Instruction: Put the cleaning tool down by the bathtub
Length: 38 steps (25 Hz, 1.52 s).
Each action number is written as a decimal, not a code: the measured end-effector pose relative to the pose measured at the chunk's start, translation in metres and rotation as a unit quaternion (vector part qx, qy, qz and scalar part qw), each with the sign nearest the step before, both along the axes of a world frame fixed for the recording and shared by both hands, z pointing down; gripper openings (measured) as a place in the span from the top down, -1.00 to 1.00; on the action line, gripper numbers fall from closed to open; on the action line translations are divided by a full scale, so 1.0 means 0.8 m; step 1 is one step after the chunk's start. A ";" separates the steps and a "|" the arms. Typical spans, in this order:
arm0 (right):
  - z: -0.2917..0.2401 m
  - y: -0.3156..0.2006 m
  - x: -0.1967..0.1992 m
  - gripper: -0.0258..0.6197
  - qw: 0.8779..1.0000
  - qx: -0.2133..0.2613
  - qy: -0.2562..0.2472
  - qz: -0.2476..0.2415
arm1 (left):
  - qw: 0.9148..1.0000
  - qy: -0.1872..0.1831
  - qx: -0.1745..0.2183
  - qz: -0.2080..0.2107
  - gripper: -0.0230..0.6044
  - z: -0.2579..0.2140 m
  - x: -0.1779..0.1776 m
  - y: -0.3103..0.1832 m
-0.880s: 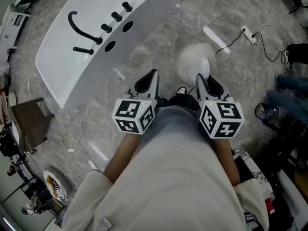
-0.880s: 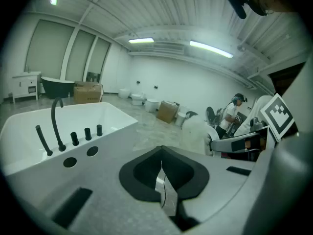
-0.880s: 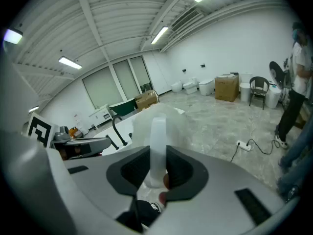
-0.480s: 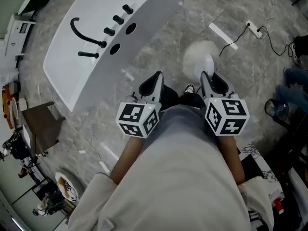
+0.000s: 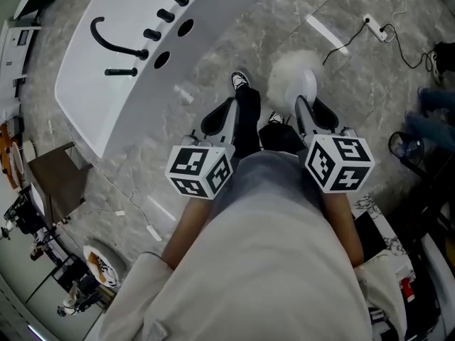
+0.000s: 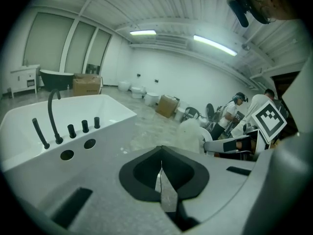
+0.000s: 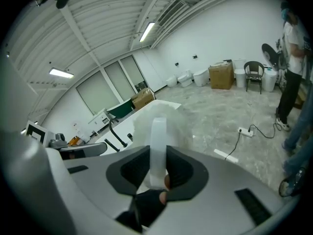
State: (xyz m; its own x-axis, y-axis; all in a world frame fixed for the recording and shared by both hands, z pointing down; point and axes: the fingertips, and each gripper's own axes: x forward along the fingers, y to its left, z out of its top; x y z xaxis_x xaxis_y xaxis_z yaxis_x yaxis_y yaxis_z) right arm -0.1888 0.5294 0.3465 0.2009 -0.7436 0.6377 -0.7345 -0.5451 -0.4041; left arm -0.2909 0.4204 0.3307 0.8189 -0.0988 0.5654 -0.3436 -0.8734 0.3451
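Observation:
The cleaning tool (image 5: 295, 78) is a fluffy white duster on a flat white handle (image 7: 157, 146). My right gripper (image 5: 307, 105) is shut on that handle, and the fluffy head (image 7: 159, 112) sticks out past the jaws above the marble floor. The white bathtub (image 5: 106, 98) with its black faucet (image 5: 114, 45) lies to the upper left in the head view, and its rim (image 6: 58, 119) shows in the left gripper view. My left gripper (image 5: 225, 116) is held beside the right one, its jaws shut (image 6: 161, 166) with nothing between them.
A power strip (image 5: 375, 28) with a black cable lies on the floor at the upper right, near a white strip (image 5: 323, 30). A brown board (image 5: 60, 183) sits left of the tub. My shoe (image 5: 240, 81) is between the grippers. Other people (image 6: 234, 114) stand farther off.
One foot has stepped forward between the grippers, and the tub has shifted slightly in the head view. The right gripper keeps its hold on the duster; the left stays shut.

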 end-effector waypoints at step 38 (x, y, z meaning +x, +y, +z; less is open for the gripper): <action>-0.039 -0.320 0.115 0.66 0.995 -0.033 0.074 -0.057 | 0.998 0.054 -0.010 0.005 0.92 -0.032 0.131 -0.334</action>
